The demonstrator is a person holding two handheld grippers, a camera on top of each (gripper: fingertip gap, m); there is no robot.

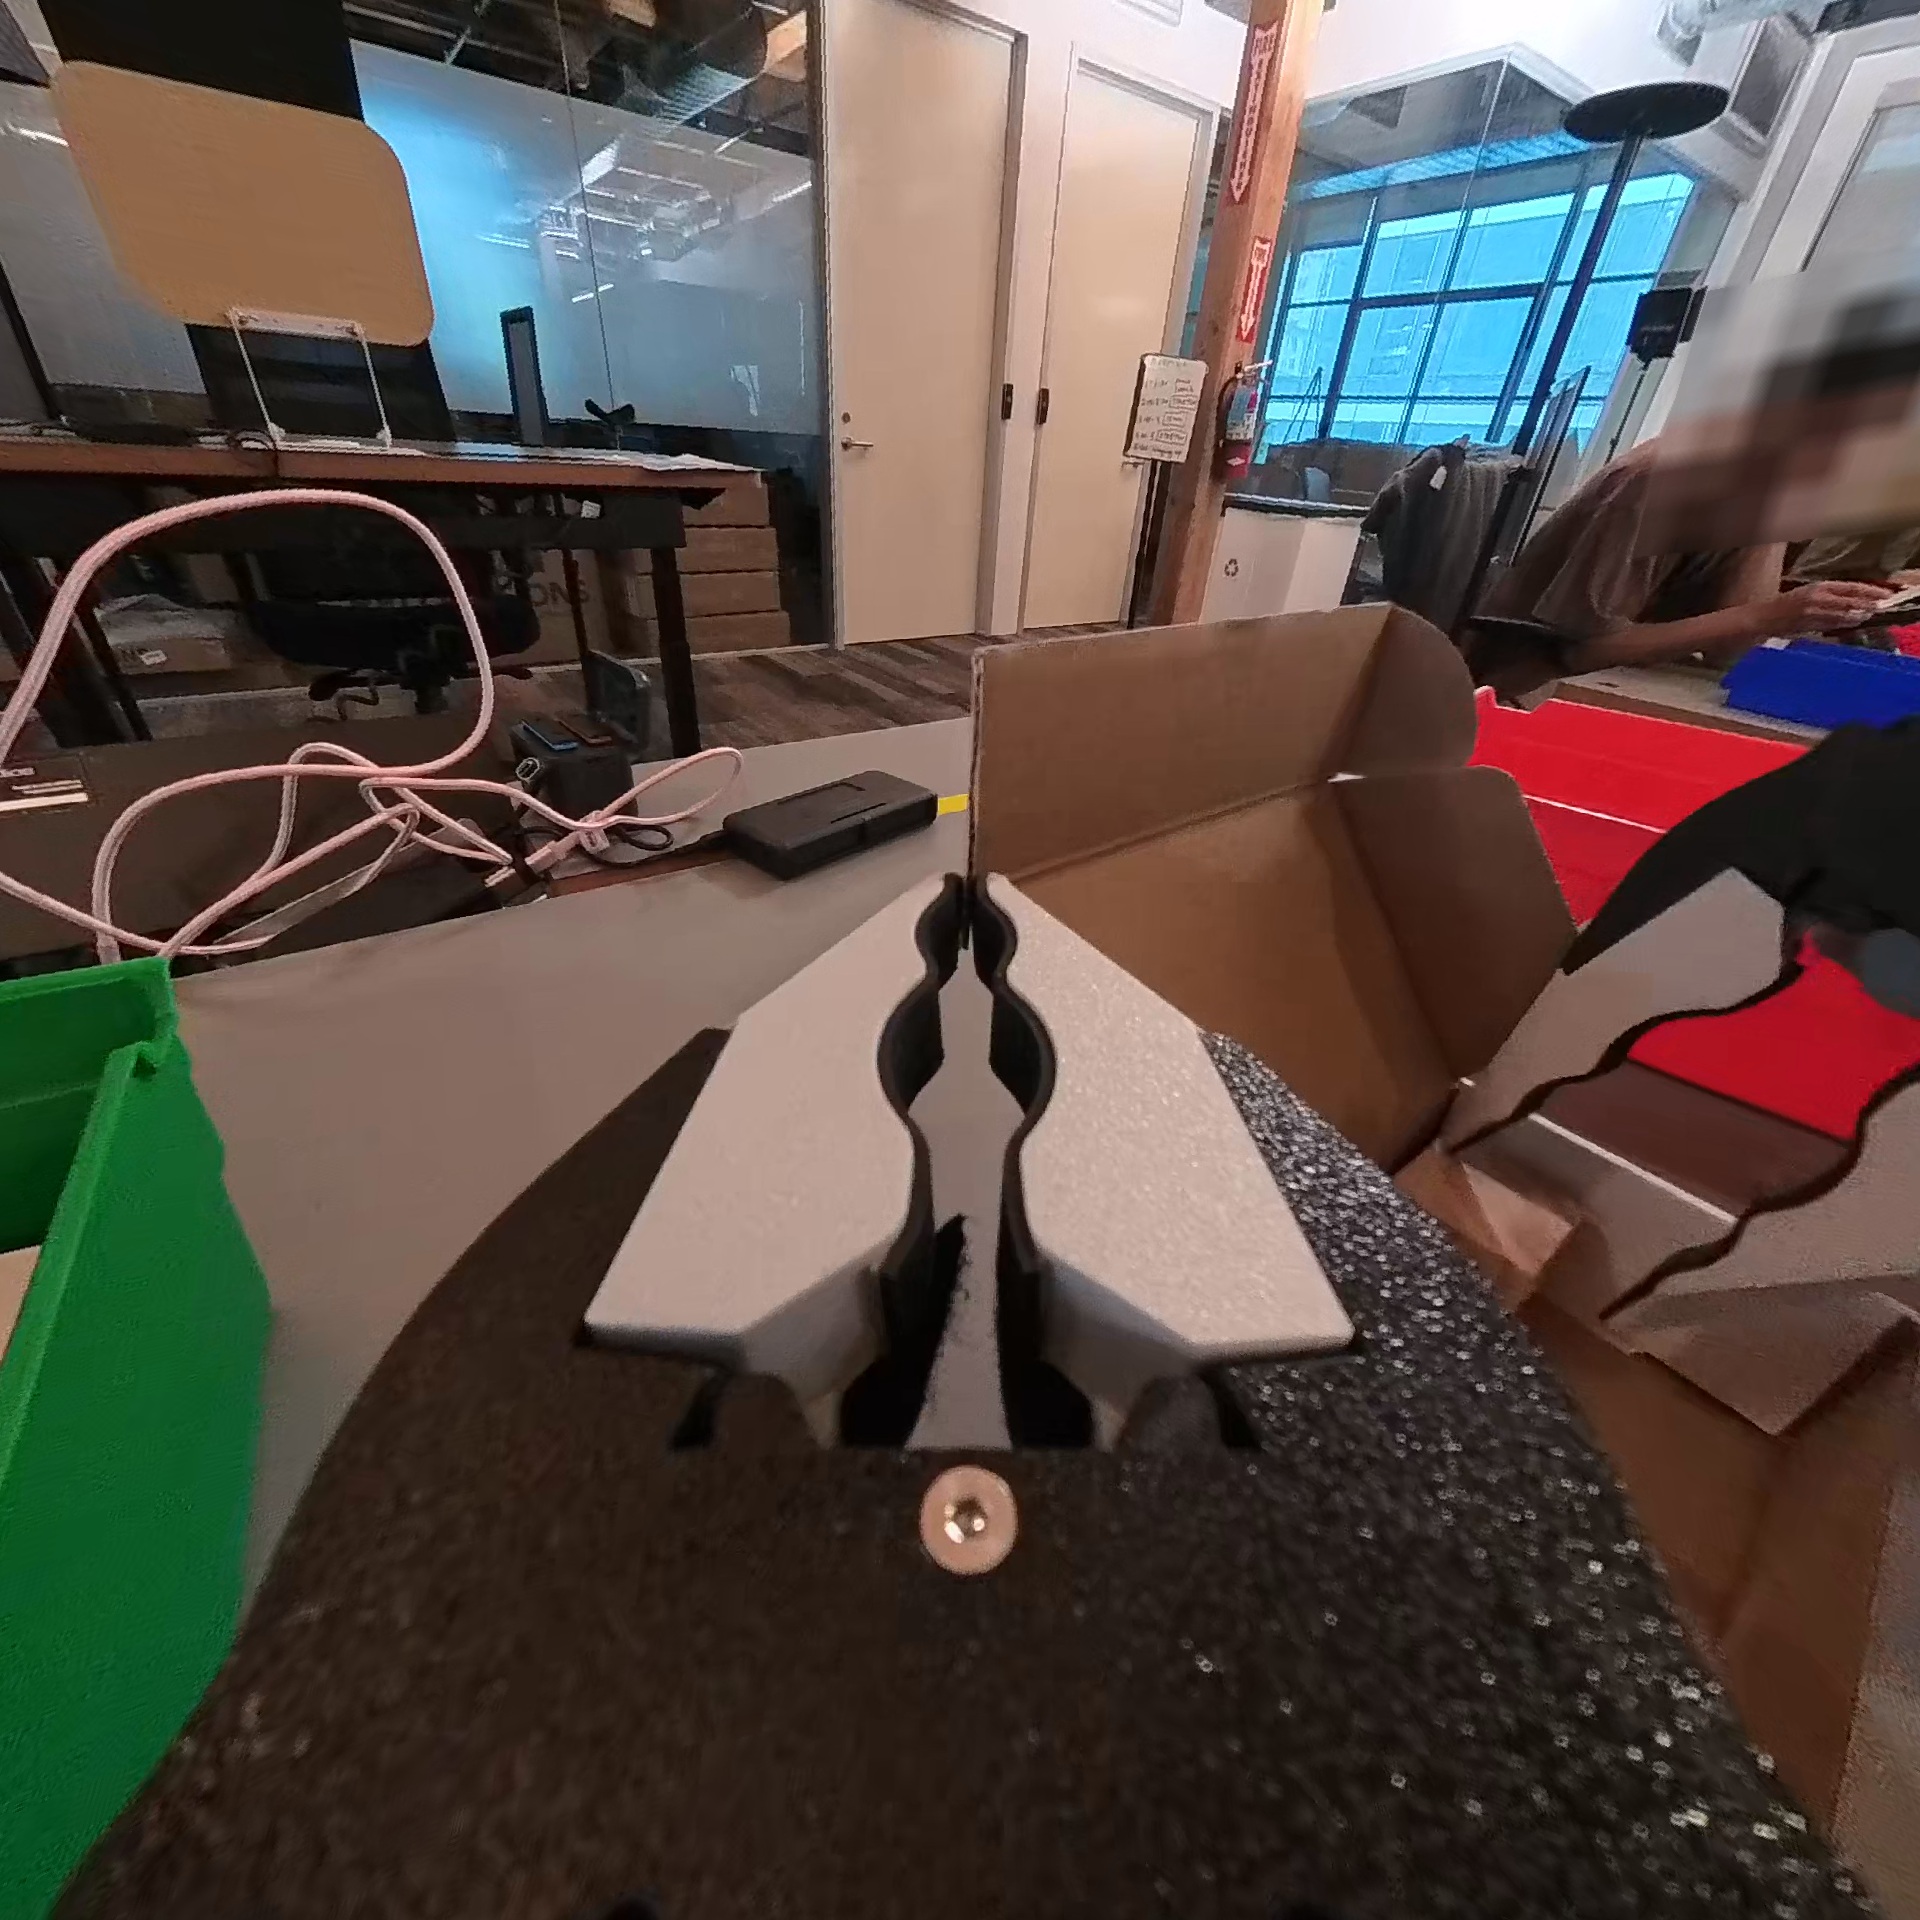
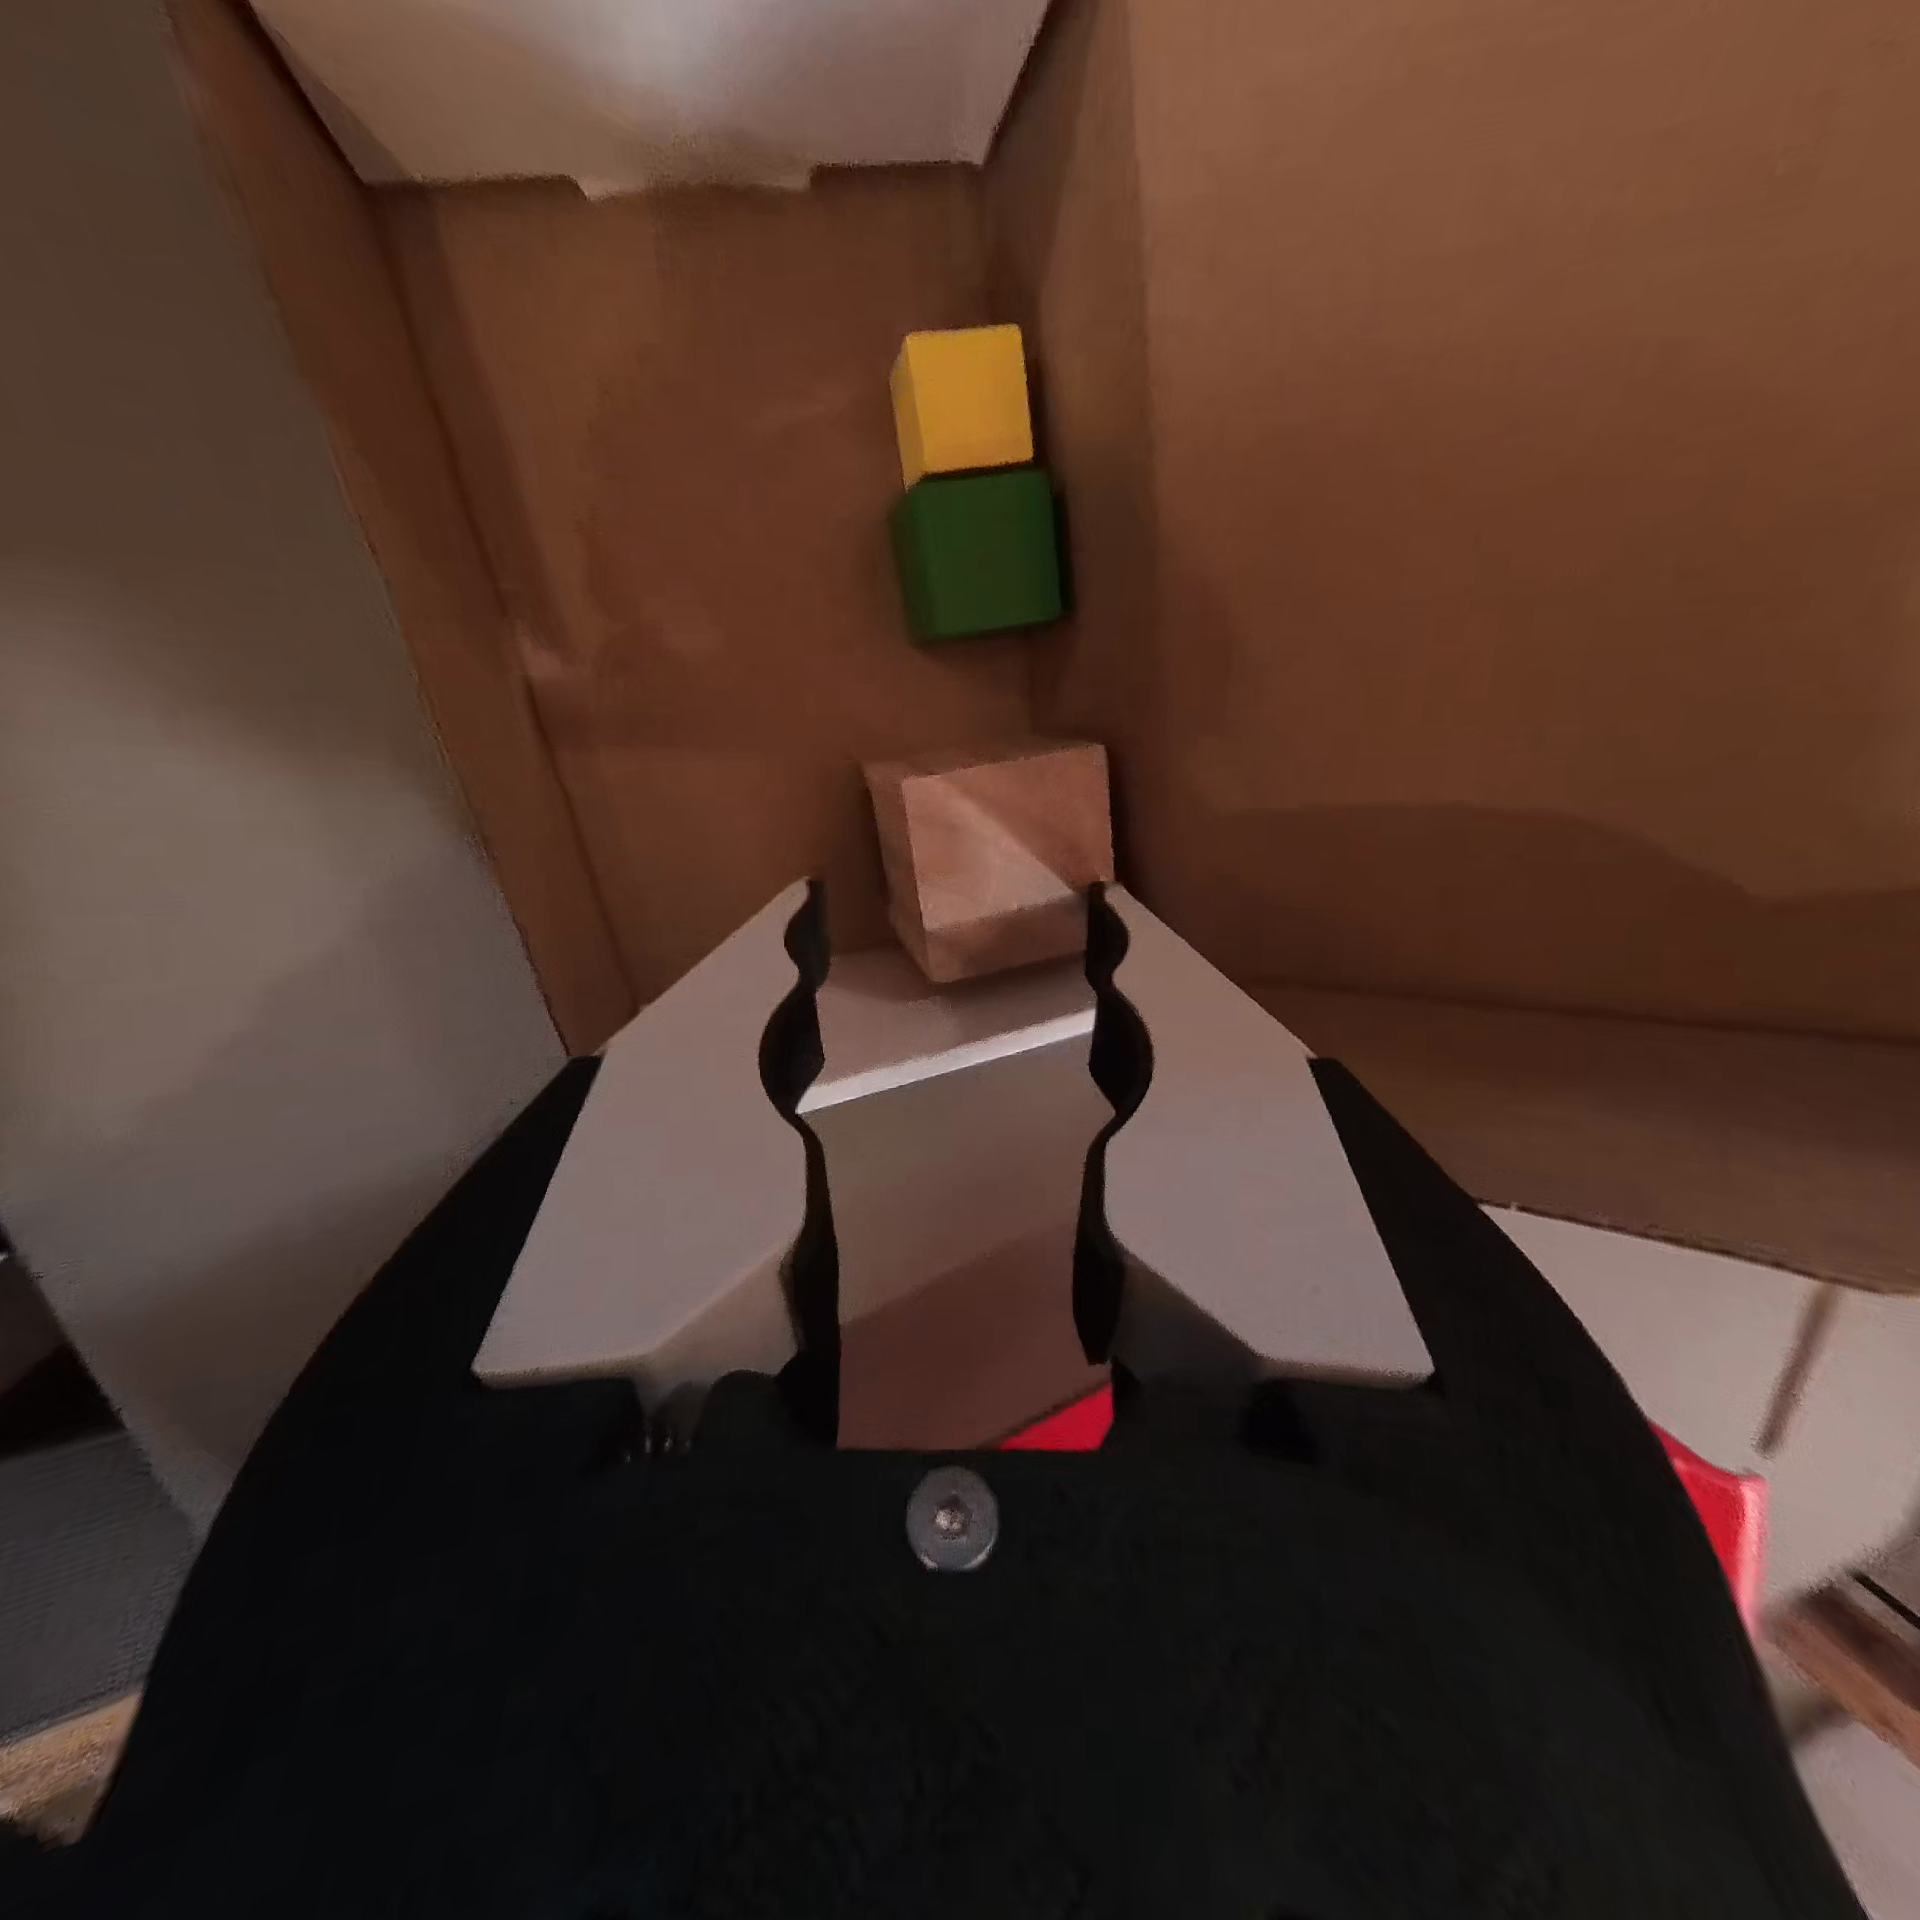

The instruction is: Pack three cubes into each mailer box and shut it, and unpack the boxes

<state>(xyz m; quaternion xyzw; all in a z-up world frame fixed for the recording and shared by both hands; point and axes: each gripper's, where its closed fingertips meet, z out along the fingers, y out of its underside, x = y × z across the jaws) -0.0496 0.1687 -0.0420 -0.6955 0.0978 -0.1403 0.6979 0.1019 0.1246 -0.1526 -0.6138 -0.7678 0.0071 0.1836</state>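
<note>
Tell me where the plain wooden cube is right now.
In the right wrist view, the plain wooden cube lies on the floor of the open mailer box, against its right wall, just ahead of the open right claw and nearer than the green cube.

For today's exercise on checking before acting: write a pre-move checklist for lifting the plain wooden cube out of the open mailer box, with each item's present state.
1. Mailer box lid open: ok.
2. Left hand-held gripper pinching the raised lid's edge: ok.
3. Right hand-held gripper open wide enough: ok.
4. Wooden cube between the fingertips: not ok, it lies just ahead.
5. Pads pressing on cube: not ok.
6. Green cube and yellow cube clear of the path: ok, farther back along the wall.
</note>
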